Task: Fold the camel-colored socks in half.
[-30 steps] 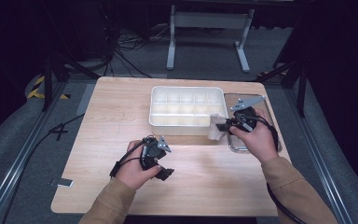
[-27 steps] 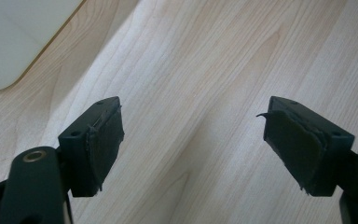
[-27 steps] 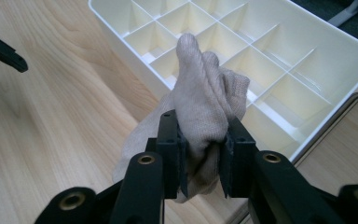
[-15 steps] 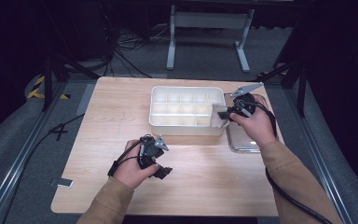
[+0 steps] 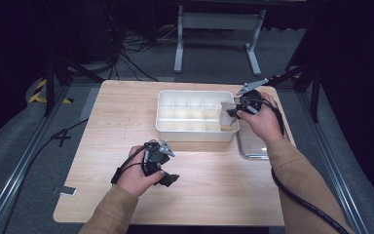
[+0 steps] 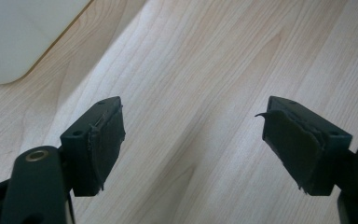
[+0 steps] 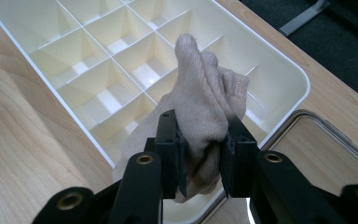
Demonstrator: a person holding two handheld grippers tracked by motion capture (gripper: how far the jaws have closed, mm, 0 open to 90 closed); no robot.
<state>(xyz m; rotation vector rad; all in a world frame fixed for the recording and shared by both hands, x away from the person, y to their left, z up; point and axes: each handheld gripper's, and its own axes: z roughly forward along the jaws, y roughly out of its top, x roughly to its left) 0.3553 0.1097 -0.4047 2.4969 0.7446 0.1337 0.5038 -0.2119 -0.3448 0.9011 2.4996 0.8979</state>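
— Where's the sock?
— Clamped in the right gripper, over the tray's right end, by the desk's right edge.
— And the left gripper?
— Jaws apart, nothing between them, near the front edge.

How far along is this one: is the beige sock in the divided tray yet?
Not yet. Done: the right gripper has the beige sock pinched and carried over the white divided tray. In hand: it hangs above the tray's end compartments, all visibly empty. Left: lowering and releasing it. The left gripper rests open on the table.
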